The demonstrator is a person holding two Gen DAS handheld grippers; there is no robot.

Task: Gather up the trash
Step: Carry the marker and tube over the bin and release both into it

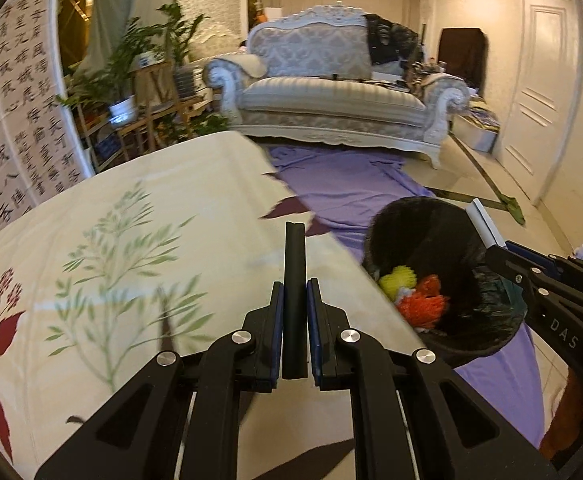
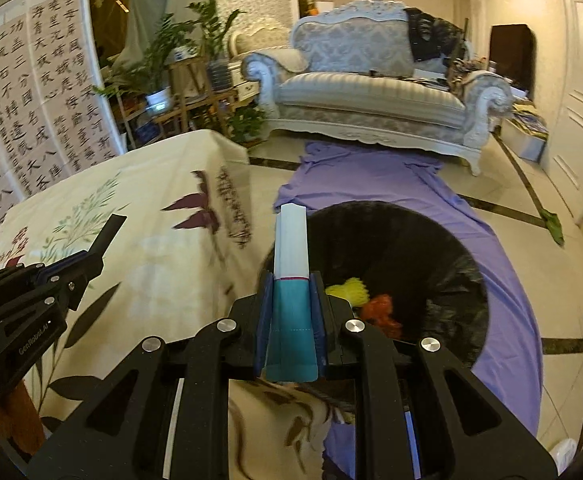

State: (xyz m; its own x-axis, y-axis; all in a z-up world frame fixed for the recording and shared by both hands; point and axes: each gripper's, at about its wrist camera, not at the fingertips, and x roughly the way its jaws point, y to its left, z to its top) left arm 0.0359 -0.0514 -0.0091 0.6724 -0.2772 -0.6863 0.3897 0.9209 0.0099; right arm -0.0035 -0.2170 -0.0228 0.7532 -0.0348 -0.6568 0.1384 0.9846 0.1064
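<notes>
My left gripper (image 1: 295,292) is shut on a long black bar (image 1: 294,264) and holds it above the table's right part. My right gripper (image 2: 291,284) is shut on a flat white and teal packet (image 2: 290,264), held over the near rim of the black-lined trash bin (image 2: 443,240). The bin (image 1: 415,220) stands on the floor beside the table and holds a yellow ball (image 1: 398,279) and an orange tuft (image 1: 427,304). The right gripper and its packet (image 1: 483,220) show at the right of the left wrist view; the left gripper and bar (image 2: 107,232) show at the left of the right wrist view.
The table wears a cream floral cloth (image 1: 139,248). A purple sheet (image 2: 371,176) lies on the floor under the bin. A pale sofa (image 1: 331,80) stands beyond, potted plants (image 1: 131,60) to the left, white doors (image 1: 539,80) to the right.
</notes>
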